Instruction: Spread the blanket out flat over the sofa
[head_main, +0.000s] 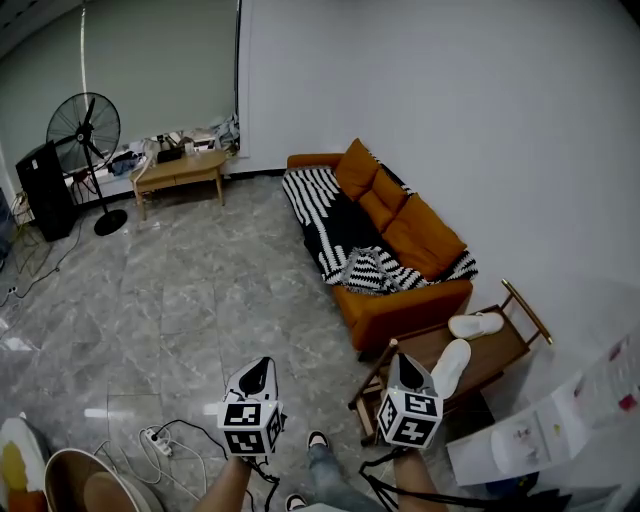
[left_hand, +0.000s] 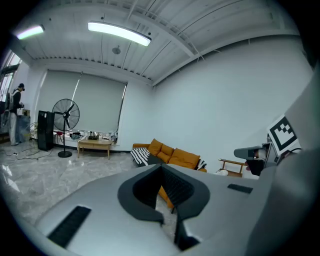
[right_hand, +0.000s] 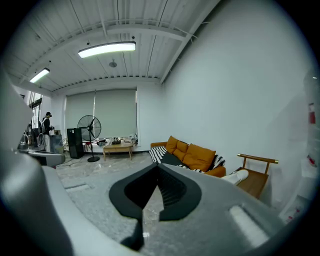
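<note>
An orange sofa (head_main: 400, 303) with orange cushions (head_main: 421, 236) stands against the right wall. A black-and-white patterned blanket (head_main: 338, 228) covers its seat, striped at the far end and bunched in folds (head_main: 368, 270) at the near end. Both grippers are held low, a few steps short of the sofa. My left gripper (head_main: 264, 365) and right gripper (head_main: 398, 358) are shut with nothing between the jaws. The left gripper view shows its closed tips (left_hand: 161, 166) below the sofa (left_hand: 182, 159); the right gripper view shows closed tips (right_hand: 158, 165) under the sofa (right_hand: 200, 157).
A low wooden rack (head_main: 500, 358) holding white slippers (head_main: 475, 324) stands by the sofa's near end. A standing fan (head_main: 85, 130), a black box (head_main: 45, 190) and a low wooden table (head_main: 180, 168) line the far wall. A power strip (head_main: 155, 440) with cables lies on the floor.
</note>
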